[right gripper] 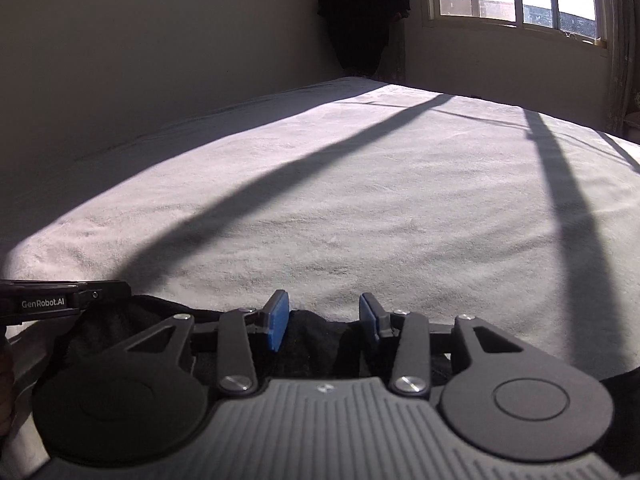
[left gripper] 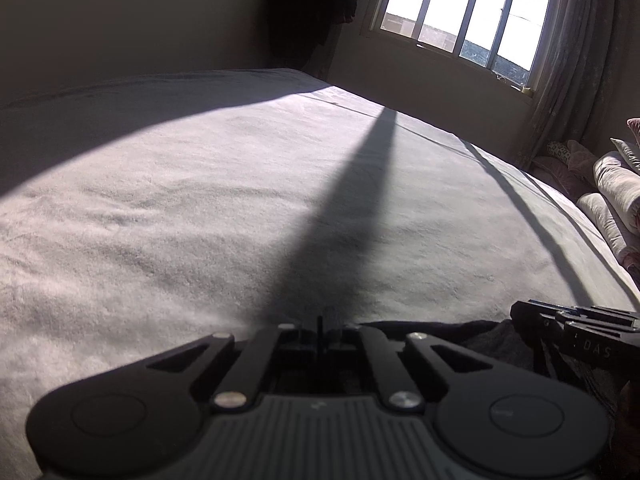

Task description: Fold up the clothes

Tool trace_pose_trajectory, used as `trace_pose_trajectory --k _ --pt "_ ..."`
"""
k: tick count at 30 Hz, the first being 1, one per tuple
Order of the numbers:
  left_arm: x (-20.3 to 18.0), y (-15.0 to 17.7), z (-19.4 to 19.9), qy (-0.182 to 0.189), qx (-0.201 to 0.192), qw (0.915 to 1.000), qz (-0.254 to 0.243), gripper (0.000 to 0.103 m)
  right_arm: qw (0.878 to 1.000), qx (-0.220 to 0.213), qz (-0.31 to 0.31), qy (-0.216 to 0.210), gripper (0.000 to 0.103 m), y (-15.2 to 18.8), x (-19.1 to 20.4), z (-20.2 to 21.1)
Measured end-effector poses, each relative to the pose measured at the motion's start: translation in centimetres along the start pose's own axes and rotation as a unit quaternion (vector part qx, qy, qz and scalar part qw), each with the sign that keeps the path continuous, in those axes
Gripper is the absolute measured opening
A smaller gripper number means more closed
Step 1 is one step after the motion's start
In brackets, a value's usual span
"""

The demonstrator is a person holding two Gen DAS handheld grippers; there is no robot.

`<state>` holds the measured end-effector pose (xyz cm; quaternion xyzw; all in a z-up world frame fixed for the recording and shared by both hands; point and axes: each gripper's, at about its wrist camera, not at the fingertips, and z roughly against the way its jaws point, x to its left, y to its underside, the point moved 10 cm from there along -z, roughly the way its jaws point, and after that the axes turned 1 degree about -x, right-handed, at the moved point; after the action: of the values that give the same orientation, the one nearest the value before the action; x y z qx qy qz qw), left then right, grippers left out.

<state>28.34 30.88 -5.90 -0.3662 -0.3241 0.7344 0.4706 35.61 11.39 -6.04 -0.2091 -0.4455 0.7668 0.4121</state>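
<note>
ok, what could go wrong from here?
The right gripper has its pads apart over the dark garment; lifting now would likely leave it behind.
The left gripper is shut, but whether it holds cloth can't be seen, so a slip is possible.
Window shadows on the bed may hide garment edges.

Left gripper (left gripper: 320,326) closed, low over the grey bedspread (left gripper: 200,208). Dark garment (left gripper: 480,340) lies beside it. Right gripper (left gripper: 520,314) enters from the right edge.

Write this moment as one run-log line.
left gripper: shut | right gripper: open over black cloth garment | grey plush bedspread: under garment
</note>
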Motion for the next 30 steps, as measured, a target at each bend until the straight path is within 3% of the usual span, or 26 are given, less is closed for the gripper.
trace_pose_trajectory --k 3,6,11,14,17,19,25,30 --pt "1.1 -0.9 0.5 -0.023 -0.019 0.9993 0.021 0.001 1.000 -0.009 0.017 0.022 0.002 0.3 0.3 0.0" --pt "1.8 0.0 -0.7 -0.036 0.007 0.9990 0.024 0.003 0.999 -0.010 0.025 0.032 0.002 0.1 0.3 -0.4" --pt "1.5 0.1 -0.7 -0.039 0.007 0.9991 0.012 0.008 0.996 0.016 0.069 0.049 0.006 0.7 1.2 -1.7" --pt "1.6 -0.1 -0.5 -0.023 0.004 0.9993 0.029 0.018 0.996 0.013 0.067 0.049 0.013 0.4 1.2 -1.3" --pt "1.6 -0.4 -0.2 -0.021 -0.006 0.9993 0.031 0.040 0.999 0.002 0.022 0.033 0.023 -0.4 0.2 0.5" --pt "1.5 -0.4 -0.2 -0.024 -0.008 0.9993 0.029 0.042 1.000 -0.007 -0.007 0.025 0.048 -0.9 -1.3 2.2" --pt "1.6 -0.4 -0.2 -0.027 -0.008 0.9989 0.038 0.044 0.997 -0.013 -0.056 0.045 0.048 -0.9 -8.1 7.8" --pt "1.5 -0.5 -0.1 -0.030 -0.005 0.9988 0.040 0.050 0.989 0.001 -0.091 0.118 0.048 2.1 -15.1 12.9"
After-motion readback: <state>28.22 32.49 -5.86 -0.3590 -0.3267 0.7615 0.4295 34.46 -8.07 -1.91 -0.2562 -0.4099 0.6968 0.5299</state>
